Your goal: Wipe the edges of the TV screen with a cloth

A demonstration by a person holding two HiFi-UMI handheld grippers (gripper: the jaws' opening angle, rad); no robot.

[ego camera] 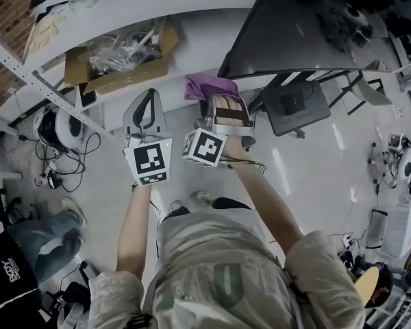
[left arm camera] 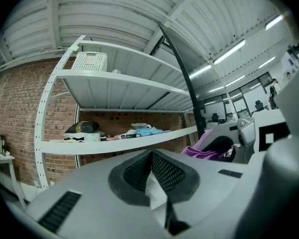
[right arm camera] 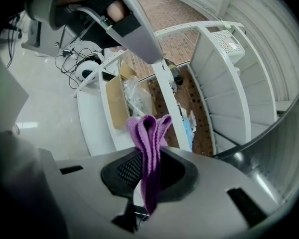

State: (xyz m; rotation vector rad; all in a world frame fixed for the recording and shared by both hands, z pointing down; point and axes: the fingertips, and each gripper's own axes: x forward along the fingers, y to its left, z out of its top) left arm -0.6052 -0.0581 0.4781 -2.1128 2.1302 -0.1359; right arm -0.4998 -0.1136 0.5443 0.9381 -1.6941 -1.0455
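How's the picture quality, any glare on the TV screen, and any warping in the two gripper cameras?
Head view: light streaks glare on the dark TV screen. Left gripper view: fisheye bows the shelves. Right gripper view: same bowing, dark corners; purple cloth is sharp.

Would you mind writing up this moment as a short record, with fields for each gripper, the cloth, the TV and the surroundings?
Left gripper: jaws together, nothing between them
Right gripper: jaws closed on the purple cloth
Cloth position: close to the lower corner of the TV; contact cannot be told
TV: dark screen, beside the shelf
Surroundings: cardboard box on the white shelf; brick wall behind
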